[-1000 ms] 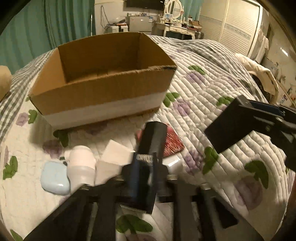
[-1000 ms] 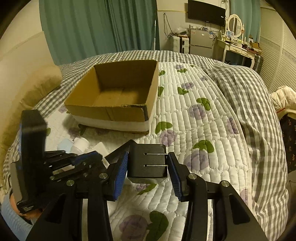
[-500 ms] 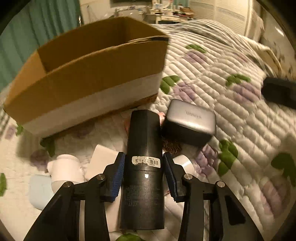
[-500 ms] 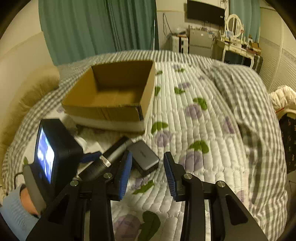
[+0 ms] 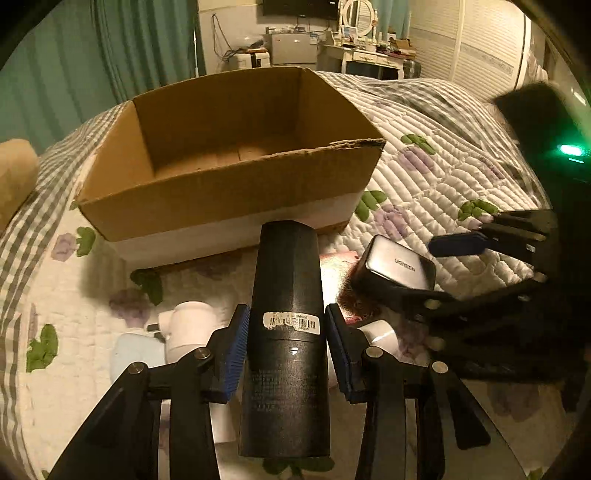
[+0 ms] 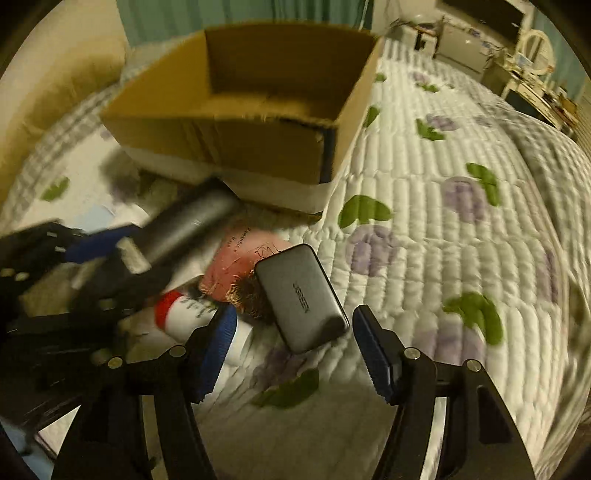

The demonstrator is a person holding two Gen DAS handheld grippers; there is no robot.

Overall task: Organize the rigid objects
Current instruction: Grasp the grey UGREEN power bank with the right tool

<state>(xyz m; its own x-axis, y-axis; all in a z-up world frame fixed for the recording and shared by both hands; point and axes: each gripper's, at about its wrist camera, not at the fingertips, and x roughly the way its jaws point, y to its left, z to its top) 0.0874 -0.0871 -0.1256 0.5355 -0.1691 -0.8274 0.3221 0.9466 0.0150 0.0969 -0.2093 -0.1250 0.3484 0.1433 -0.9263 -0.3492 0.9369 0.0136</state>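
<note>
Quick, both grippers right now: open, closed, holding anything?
Left gripper: shut on the black cylinder.
Right gripper: jaws opening, pads clear of the grey charger lying between them on the quilt.

A white quilt [image 5: 436, 184] printed with purple flowers and green leaves covered the bed, with a grey checked blanket [image 5: 402, 92] along its far edge. Teal curtains [image 5: 122, 55] hung behind. A white dressing table [image 5: 369, 59] with a round mirror [image 5: 356, 16] stood by the far wall.
</note>
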